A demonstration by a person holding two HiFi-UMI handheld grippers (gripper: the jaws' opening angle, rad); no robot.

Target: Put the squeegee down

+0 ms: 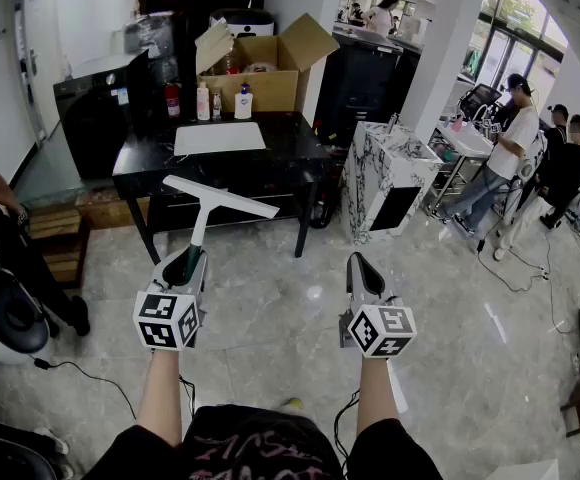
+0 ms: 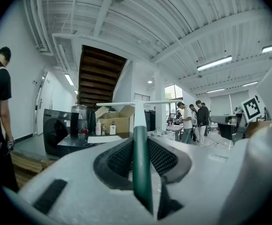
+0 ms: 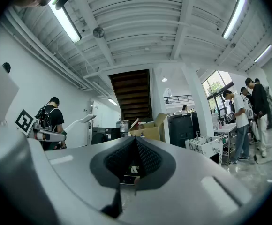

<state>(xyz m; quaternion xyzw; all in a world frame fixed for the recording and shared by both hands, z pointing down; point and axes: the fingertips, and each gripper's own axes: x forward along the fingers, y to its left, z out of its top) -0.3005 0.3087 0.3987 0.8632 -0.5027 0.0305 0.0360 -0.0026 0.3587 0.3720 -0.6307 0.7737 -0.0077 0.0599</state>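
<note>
Squeegee [image 1: 217,203] gripped by green handle in left claw [image 1: 191,255], pads pressed on both sides of handle. Held level in air over grey floor [image 1: 270,298], white blade end pointing away toward black bench [image 1: 295,148], apart from it, touching nothing else. Right claw [image 1: 361,264] closed, empty, tips together, level beside left one, well apart from it. On bench: white board [image 1: 220,138], bottles [image 1: 242,103], open cardboard box [image 1: 270,83] at the back. People [image 1: 530,158] standing far right near windows.
</note>
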